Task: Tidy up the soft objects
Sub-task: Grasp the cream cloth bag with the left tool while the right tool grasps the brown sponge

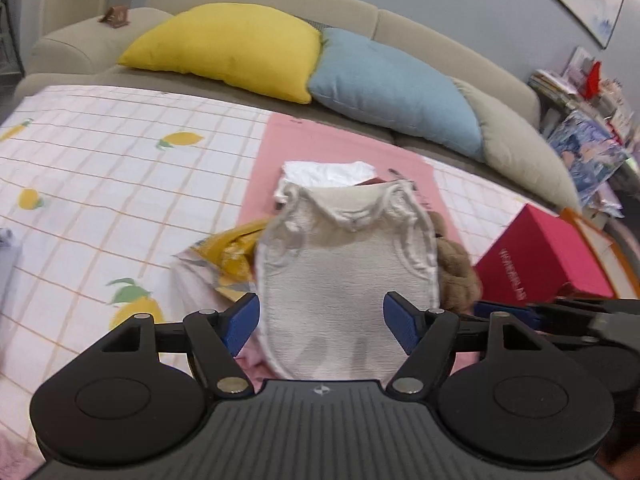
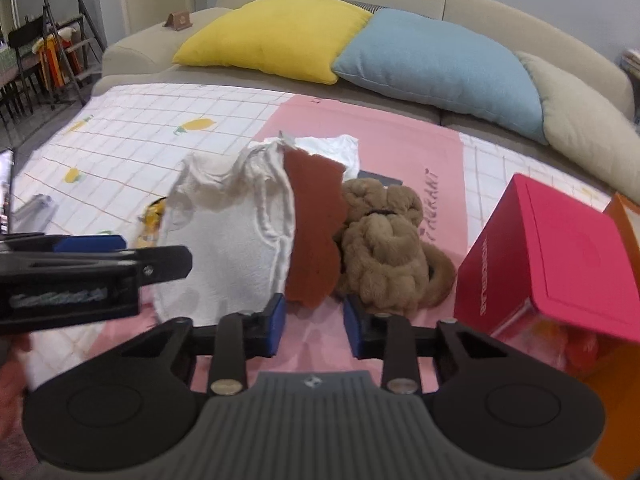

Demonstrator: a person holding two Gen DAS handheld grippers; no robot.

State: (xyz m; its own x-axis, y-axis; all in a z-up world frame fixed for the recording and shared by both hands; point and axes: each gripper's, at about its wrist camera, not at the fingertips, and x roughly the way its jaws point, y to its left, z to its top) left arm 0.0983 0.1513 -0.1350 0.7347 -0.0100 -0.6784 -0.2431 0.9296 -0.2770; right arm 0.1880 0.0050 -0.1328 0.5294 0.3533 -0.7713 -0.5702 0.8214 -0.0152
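straddling the white vest [image 1: 344,276], left gripper [image 1: 320,320] jaws wide; right gripper [image 2: 314,326] jaws narrower, empty; box lettering unreadable

white knit vest [image 1: 348,272] flat on pink mat | rust cloth [image 2: 314,232], tan plush [image 2: 384,248] beside

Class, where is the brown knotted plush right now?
In the right wrist view, the brown knotted plush lies on the pink mat, between the rust-red cloth and the red box.

Beige sofa [image 2: 500,4], yellow cushion [image 2: 276,36] leaning on it, blue cushion [image 2: 436,64] beside, red box [image 2: 560,256] in front, stepladder [image 2: 64,36] left of it.
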